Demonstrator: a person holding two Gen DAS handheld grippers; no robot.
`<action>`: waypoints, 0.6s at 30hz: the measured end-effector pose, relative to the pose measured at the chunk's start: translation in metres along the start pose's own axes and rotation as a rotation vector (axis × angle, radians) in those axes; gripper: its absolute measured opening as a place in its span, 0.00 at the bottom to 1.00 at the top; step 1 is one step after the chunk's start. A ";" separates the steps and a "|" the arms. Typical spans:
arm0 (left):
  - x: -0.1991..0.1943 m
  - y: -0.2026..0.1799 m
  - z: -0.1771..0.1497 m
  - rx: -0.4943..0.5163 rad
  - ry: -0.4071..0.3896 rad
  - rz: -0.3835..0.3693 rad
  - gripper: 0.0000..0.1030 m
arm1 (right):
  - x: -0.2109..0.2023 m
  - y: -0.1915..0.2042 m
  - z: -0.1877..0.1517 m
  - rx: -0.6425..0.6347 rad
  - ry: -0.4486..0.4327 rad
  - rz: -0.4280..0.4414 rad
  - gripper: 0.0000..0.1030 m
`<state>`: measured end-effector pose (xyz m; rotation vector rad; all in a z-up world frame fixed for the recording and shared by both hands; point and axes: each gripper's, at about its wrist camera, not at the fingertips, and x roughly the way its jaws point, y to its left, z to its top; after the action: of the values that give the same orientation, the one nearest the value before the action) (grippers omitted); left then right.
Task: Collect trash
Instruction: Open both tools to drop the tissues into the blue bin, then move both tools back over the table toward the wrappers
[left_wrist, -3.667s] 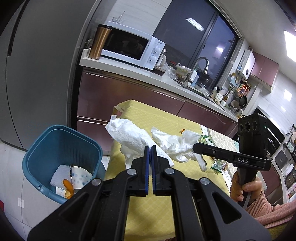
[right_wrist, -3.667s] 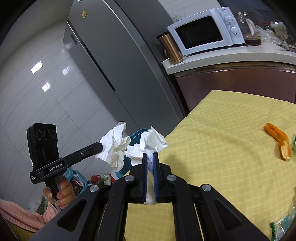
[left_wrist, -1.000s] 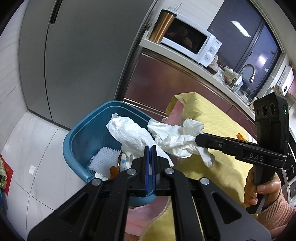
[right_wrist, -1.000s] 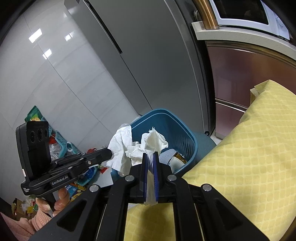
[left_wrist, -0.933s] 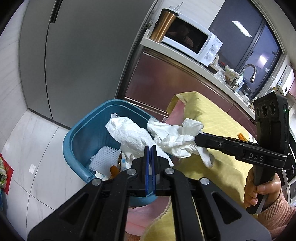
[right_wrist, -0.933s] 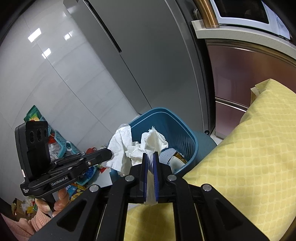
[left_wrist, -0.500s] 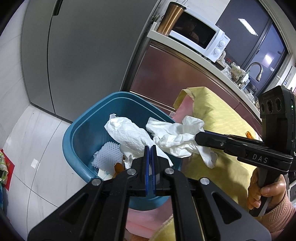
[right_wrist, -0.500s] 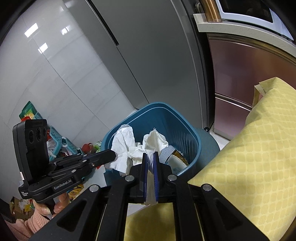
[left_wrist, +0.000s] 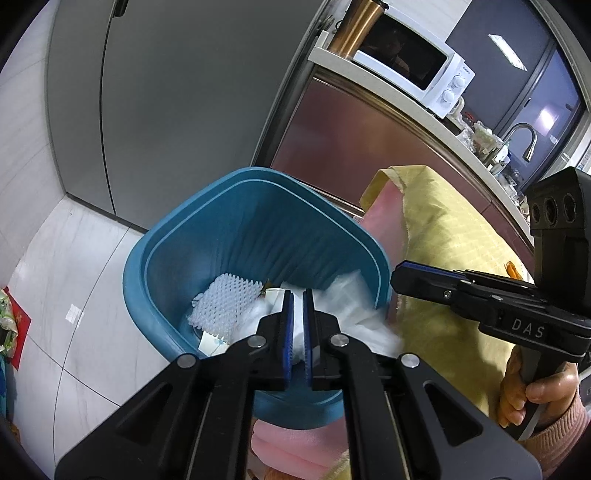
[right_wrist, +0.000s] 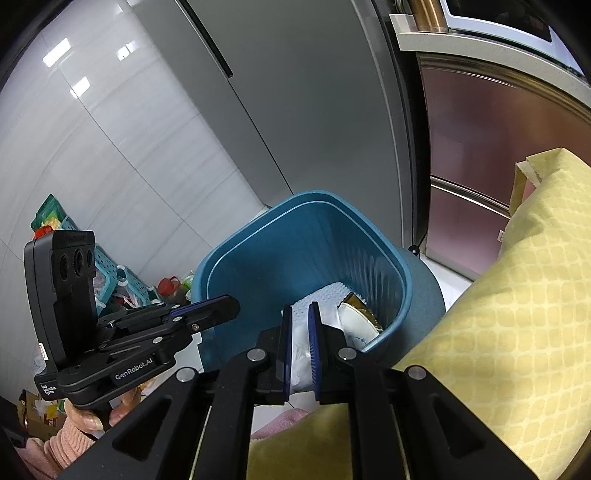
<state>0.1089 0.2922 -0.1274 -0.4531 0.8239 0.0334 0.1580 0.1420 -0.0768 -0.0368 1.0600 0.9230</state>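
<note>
Dropped since a second ago: both tissues (left_wrist: 354, 306), then held up over the bin (left_wrist: 140, 258), now lying inside it as a blurred white heap against its right wall. Also lowered toward the bin rim since then: both tools.

Left gripper (left_wrist: 298, 325): pads all but pressed together, only a slit between them, nothing pinched at the tips as seen from the right wrist view. White visible through the slit; cannot tell whether paper or bin contents. Marked "GenRobot.AI" (right_wrist: 135, 371) on the side, with smaller print beside it too small to read.

Right gripper (right_wrist: 298, 325): pads slightly spread, white tissue visible through the gap, nothing clamped at the tips as seen from the left wrist view. Marked "DAS" (left_wrist: 528, 330) on the side. Held by a hand (left_wrist: 532, 391) in a pink knit sleeve.

Bin contents otherwise: white foam net (left_wrist: 225, 302) at the left, paper cup (right_wrist: 356, 323) at the far right.

Placed just right of the bin: table under a yellow cloth (left_wrist: 443, 229). Noted on the far counter: white microwave (left_wrist: 406, 70), lettering on it not legible.
</note>
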 end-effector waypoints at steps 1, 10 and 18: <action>0.000 -0.001 -0.001 0.001 -0.001 0.002 0.04 | 0.000 -0.001 0.000 0.001 0.000 0.001 0.08; -0.019 -0.016 -0.003 0.023 -0.047 -0.028 0.19 | -0.020 -0.004 -0.007 0.008 -0.034 0.028 0.13; -0.046 -0.077 -0.011 0.173 -0.110 -0.138 0.39 | -0.091 -0.020 -0.038 -0.005 -0.140 0.007 0.27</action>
<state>0.0856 0.2247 -0.0718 -0.3405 0.6799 -0.1390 0.1285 0.0553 -0.0353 0.0273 0.9288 0.9211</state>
